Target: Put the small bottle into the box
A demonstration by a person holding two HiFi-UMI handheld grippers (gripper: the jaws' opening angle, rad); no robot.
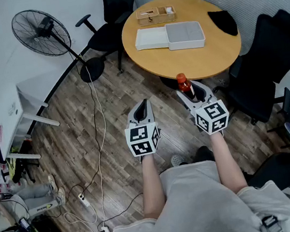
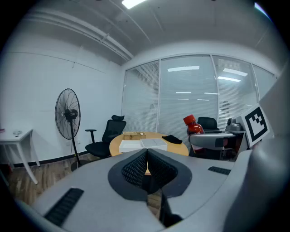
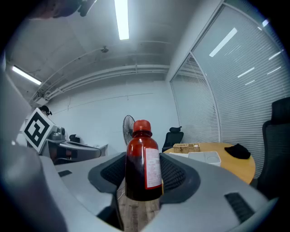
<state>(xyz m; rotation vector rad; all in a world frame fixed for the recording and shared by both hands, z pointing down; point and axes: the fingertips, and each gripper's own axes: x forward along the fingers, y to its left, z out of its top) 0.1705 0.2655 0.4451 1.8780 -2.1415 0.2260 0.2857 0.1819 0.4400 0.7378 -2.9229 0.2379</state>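
Two grippers are held out over the wooden floor [image 1: 84, 143], near the round table [image 1: 202, 63]. The right gripper [image 1: 194, 92] has its jaws wide apart and pressed on the small bottle [image 3: 143, 165], which stands upright between them with its red cap on top. The left gripper [image 1: 142, 109] is closed tight with nothing in it. The white box [image 1: 150, 38] sits on the table, well apart from the bottle.
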